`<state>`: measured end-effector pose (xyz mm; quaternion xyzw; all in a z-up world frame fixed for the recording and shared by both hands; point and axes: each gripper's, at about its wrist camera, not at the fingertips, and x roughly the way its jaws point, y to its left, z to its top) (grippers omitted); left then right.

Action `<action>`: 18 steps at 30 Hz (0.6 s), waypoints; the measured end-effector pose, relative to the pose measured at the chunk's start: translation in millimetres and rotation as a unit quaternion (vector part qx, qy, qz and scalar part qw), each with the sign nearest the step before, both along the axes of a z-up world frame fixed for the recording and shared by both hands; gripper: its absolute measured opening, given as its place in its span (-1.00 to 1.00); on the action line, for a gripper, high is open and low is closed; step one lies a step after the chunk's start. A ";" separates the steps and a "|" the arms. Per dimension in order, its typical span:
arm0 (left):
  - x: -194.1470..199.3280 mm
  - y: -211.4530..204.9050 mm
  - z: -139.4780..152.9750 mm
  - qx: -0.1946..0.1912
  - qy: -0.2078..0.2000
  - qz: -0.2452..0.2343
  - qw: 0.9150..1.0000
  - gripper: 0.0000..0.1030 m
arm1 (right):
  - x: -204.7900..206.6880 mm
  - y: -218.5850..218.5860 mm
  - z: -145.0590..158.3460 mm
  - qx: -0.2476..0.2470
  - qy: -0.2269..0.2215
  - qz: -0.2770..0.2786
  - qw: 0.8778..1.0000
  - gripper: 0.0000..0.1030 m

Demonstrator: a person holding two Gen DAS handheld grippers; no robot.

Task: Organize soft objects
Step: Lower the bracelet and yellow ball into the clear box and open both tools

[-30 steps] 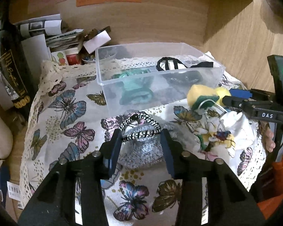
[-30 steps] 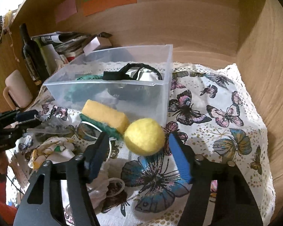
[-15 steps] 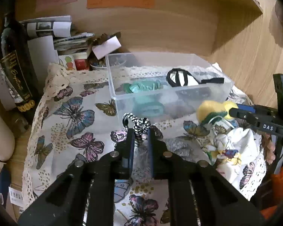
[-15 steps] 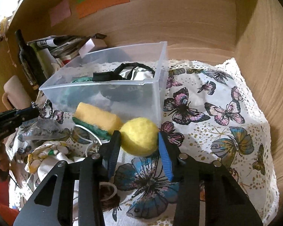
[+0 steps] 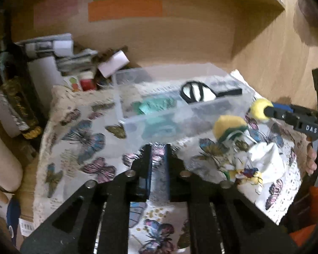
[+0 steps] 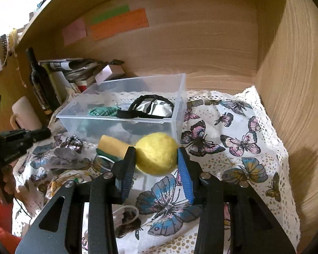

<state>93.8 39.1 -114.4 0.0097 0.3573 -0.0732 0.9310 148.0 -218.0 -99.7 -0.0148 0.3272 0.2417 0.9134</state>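
My right gripper [image 6: 156, 158] is shut on a yellow felt ball [image 6: 156, 153] and holds it just above the butterfly cloth, in front of the clear plastic bin [image 6: 176, 114]. The ball also shows in the left wrist view [image 5: 258, 108]. My left gripper [image 5: 158, 150] has its jaws nearly together; nothing shows between them. A black-and-white striped scrunchie on a grey crocheted piece [image 6: 73, 142] lies on the cloth in front of the left gripper [image 6: 42, 133]. The bin holds a teal cloth [image 6: 101, 111] and a black-strapped item [image 6: 152, 108].
A yellow-green sponge [image 6: 112, 147] lies by the bin's front wall. A crumpled printed cloth [image 5: 262, 160] and a white elastic loop [image 6: 125, 211] lie on the cloth. A dark bottle [image 6: 39, 80], a mug [image 6: 25, 112] and stacked papers [image 6: 74, 65] stand at the back left. Wooden walls enclose back and right.
My right gripper closed on the yellow ball and lifted it slightly. My left gripper closed at the striped scrunchie, then rose; the scrunchie no longer shows between its fingers.
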 end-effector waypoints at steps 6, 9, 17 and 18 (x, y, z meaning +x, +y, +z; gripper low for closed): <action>20.9 -10.4 -17.5 0.003 0.039 -0.017 0.999 -0.15 | -0.7 1.2 -2.1 0.011 0.005 0.006 1.000 -0.29; 35.0 -7.6 -26.0 -0.012 0.066 -0.021 0.998 -0.23 | -1.8 2.8 -2.2 0.012 0.004 0.009 1.000 -0.29; 31.0 2.7 -22.3 -0.025 0.052 -0.001 0.998 -0.89 | -4.4 6.4 4.4 0.023 -0.006 0.018 1.000 -0.29; 27.6 2.6 -19.7 -0.023 0.046 0.000 0.999 -0.89 | -4.5 7.3 6.0 0.024 -0.009 0.019 0.999 -0.29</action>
